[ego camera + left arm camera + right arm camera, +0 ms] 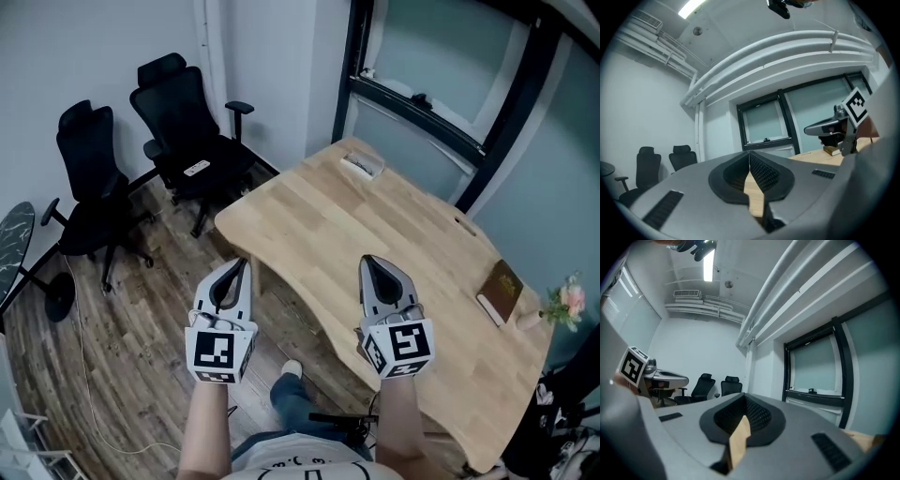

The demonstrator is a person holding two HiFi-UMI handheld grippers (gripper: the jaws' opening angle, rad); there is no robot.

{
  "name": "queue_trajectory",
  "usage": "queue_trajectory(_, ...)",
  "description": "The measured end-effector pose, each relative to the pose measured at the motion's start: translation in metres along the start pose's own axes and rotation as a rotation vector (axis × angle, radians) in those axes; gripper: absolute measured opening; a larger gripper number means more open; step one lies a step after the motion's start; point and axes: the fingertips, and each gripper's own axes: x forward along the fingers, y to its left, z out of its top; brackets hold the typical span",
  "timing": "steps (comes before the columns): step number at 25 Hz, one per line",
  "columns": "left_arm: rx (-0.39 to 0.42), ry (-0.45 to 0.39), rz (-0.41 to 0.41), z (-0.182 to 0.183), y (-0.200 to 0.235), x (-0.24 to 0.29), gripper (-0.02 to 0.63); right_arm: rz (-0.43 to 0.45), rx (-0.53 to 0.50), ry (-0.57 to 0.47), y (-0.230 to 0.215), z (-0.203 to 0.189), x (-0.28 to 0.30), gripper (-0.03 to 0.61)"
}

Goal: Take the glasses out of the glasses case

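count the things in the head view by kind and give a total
black office chairs: 2
hand-held grippers, left and right: 2
wooden table: 1
pale case: 1
brown flat item: 1
pink flowers: 1
total: 8

Two black office chairs (192, 141) stand on the wood floor (141, 347) beside the pale wooden table (375, 225). A brown book (502, 289) lies near pink flowers (570, 300).
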Motion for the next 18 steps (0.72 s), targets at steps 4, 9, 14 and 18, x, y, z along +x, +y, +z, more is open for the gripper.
queue_trajectory(4, -0.001, -0.004, -0.064, 0.001, 0.021, 0.076, 0.017, -0.032, -0.004, 0.015, -0.027, 0.001, 0.065, 0.009)
queue_trajectory(9, -0.007, -0.019, -0.112, 0.005, 0.034, 0.141, 0.017, -0.073, -0.035, 0.019, -0.062, 0.014, 0.111, 0.009)
queue_trajectory(14, -0.017, -0.023, -0.152, 0.001, 0.039, 0.191, 0.017, -0.123, -0.027, 0.02, -0.091, 0.011, 0.13, 0.009)
queue_trajectory(18, -0.022, -0.025, -0.188, -0.006, 0.045, 0.234, 0.017, -0.161, -0.019, 0.033, -0.107, 0.0, 0.151, 0.009)
